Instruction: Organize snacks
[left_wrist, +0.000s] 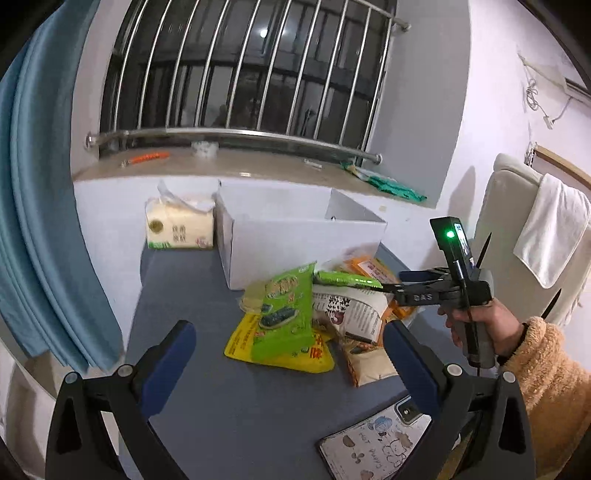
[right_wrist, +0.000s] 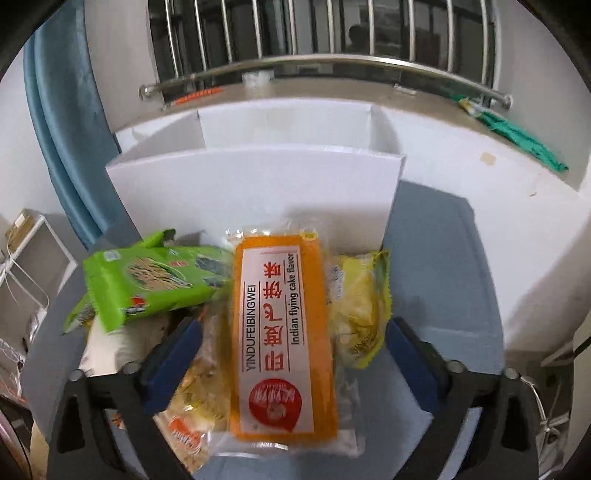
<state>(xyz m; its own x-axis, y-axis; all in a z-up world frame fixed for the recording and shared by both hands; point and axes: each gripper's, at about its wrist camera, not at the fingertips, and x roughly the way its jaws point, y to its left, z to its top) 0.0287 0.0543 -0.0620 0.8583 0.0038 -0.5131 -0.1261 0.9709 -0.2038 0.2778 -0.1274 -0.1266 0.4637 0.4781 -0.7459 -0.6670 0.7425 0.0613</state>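
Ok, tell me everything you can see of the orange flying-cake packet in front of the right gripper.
The orange packet is a long flat clear-plastic pack with an orange inner and a white label strip reading Indian flying cake flavor. It lies flat atop the snack pile, lengthwise toward the white box, over a crumbly snack bag and beside a yellow bag. The right gripper straddles it, jaws open, not pressing.

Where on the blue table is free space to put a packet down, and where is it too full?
Free: the blue table between the tissue pack, the white box and the snack pile; also the strip right of the box. The box looks empty as far as visible. Crowded: the pile before the box, and the phone at the near edge.
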